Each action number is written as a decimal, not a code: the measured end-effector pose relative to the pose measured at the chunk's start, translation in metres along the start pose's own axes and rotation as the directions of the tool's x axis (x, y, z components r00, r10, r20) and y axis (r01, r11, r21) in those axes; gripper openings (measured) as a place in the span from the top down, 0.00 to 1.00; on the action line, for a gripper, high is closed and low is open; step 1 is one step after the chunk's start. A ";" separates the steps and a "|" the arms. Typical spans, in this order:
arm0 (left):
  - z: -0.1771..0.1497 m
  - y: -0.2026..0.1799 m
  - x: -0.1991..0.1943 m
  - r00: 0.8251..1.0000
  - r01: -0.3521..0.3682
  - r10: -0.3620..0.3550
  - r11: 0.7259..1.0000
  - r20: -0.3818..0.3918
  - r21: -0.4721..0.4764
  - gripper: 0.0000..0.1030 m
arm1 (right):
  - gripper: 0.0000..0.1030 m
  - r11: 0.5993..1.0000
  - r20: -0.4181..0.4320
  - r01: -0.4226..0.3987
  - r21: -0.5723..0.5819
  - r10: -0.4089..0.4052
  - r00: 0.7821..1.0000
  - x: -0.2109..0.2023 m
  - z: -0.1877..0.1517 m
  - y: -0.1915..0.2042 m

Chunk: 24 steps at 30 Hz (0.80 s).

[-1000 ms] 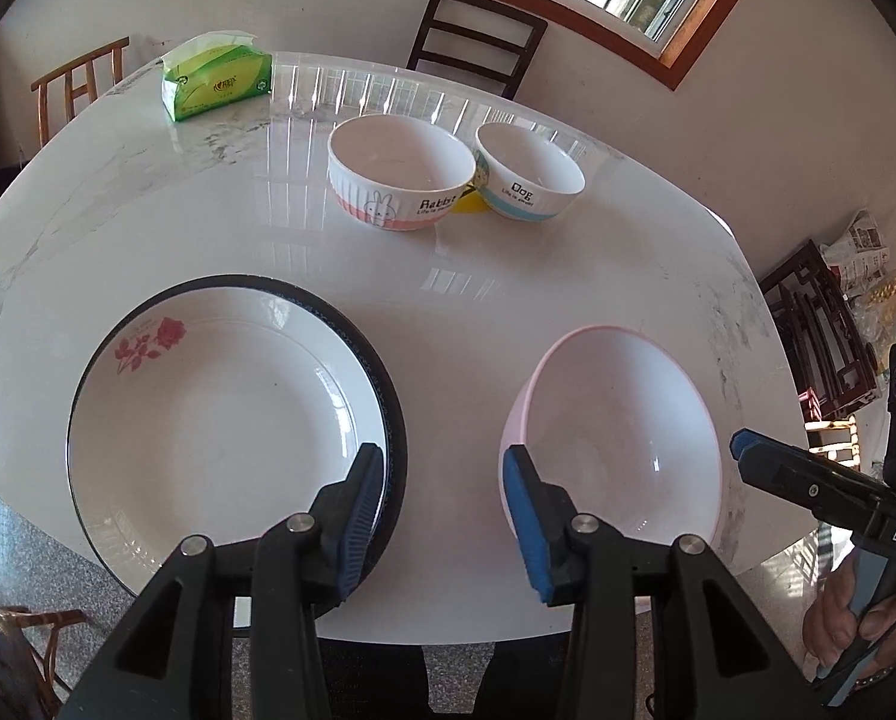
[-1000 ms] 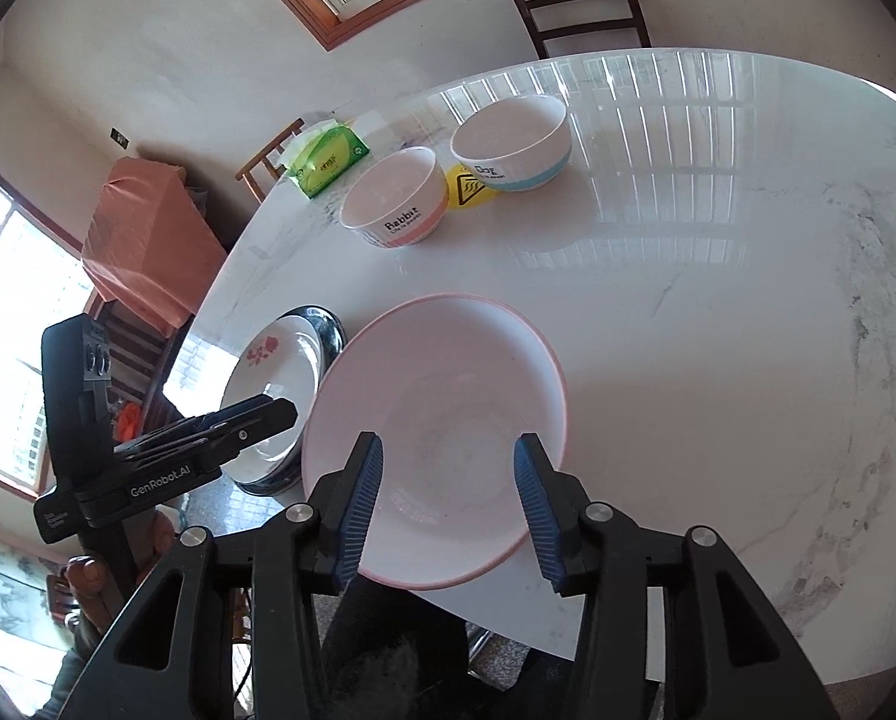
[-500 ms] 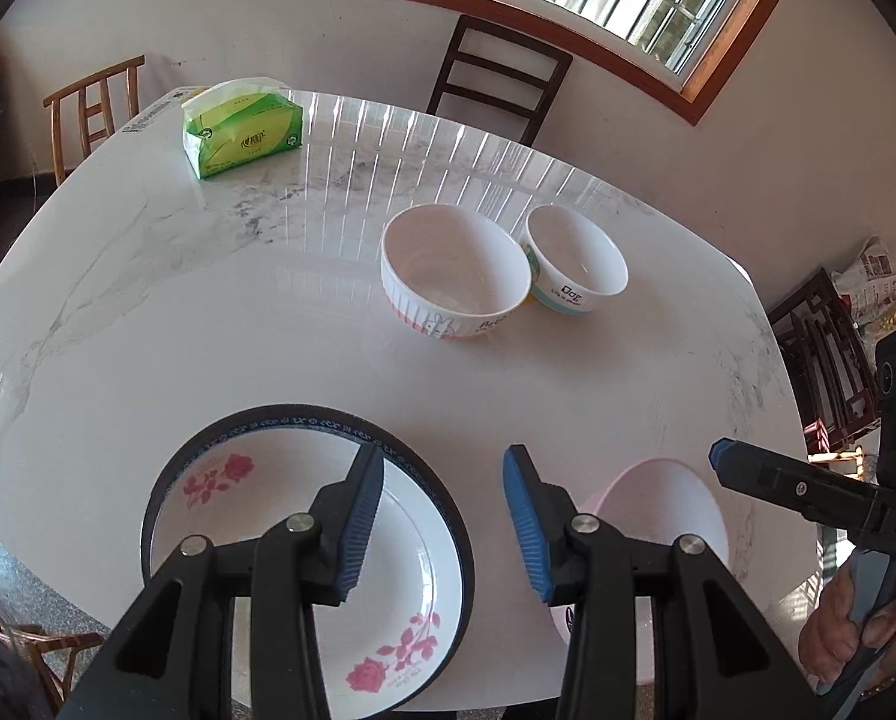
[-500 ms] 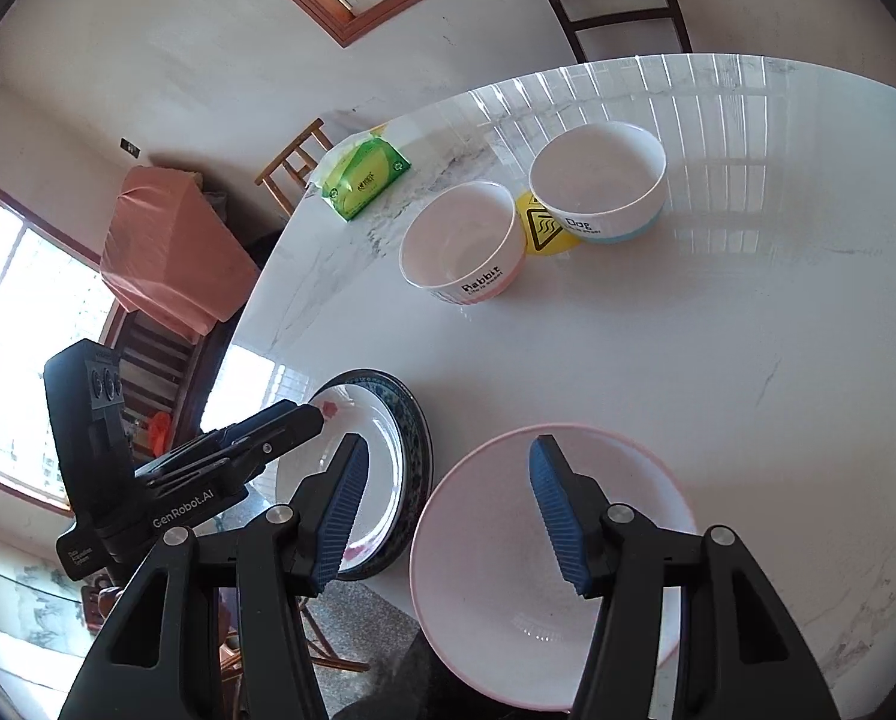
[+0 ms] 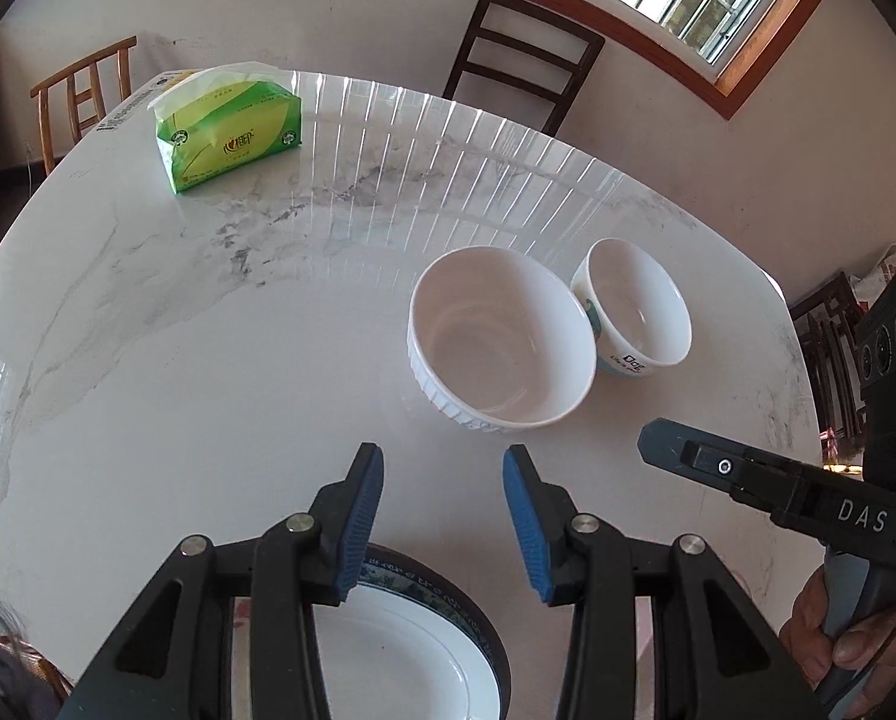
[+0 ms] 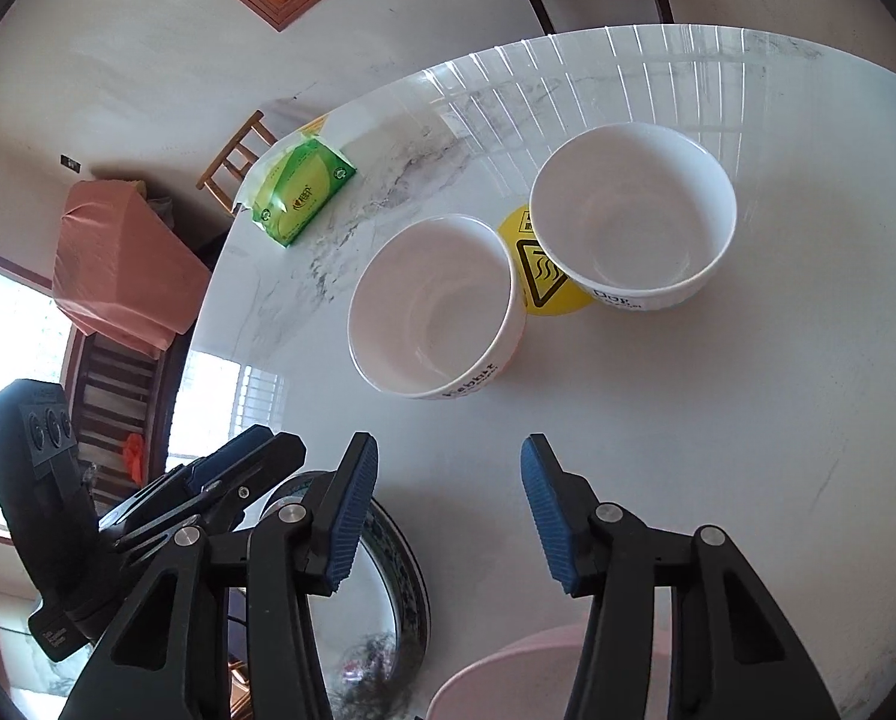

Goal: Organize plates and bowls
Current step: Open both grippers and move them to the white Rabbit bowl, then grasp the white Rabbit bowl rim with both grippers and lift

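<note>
Two white bowls stand side by side on the marble table: a ribbed one with a pink base (image 5: 502, 336) (image 6: 433, 306) and a smaller one with a blue base (image 5: 634, 309) (image 6: 634, 225). A white plate with a dark patterned rim (image 5: 412, 630) (image 6: 388, 588) lies at the near edge under my left gripper (image 5: 442, 516), which is open and empty. A pink bowl (image 6: 508, 678) shows below my right gripper (image 6: 448, 516), also open and empty. The right gripper also shows in the left wrist view (image 5: 748, 474).
A green tissue pack (image 5: 226, 126) (image 6: 301, 192) sits at the far left of the table (image 5: 208, 360). A yellow warning sticker (image 6: 538, 276) lies between the bowls. Chairs (image 5: 520, 60) stand round the far side.
Both grippers have moved forward over the table toward the two white bowls. The dark-rimmed plate and pink bowl have slipped to the bottom of the views.
</note>
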<state>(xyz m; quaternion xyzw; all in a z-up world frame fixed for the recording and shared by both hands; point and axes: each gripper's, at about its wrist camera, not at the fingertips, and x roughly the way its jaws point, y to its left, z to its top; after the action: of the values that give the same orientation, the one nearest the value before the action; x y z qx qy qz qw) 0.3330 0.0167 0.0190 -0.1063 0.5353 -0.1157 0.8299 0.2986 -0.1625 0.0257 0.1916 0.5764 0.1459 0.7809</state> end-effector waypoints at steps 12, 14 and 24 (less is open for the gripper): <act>0.030 0.012 0.044 0.999 0.009 -0.010 0.999 -0.039 -0.032 0.59 | 0.61 0.999 -0.023 0.044 0.023 -0.043 0.999 0.038 0.028 -0.005; 0.031 0.011 0.049 0.999 0.003 -0.004 1.000 -0.045 -0.027 0.59 | 0.61 0.999 -0.026 0.042 0.033 -0.041 0.999 0.042 0.031 -0.007; 0.040 0.017 0.075 0.998 0.003 -0.008 0.996 -0.055 -0.087 0.59 | 0.71 0.997 -0.050 0.043 0.060 -0.040 0.998 0.062 0.037 -0.011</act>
<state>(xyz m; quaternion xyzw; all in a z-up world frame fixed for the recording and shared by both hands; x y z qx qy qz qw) 0.4007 0.0120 -0.0349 -0.1405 0.5623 -0.0976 0.8090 0.3527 -0.1488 -0.0219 0.1998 0.6033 0.1164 0.7632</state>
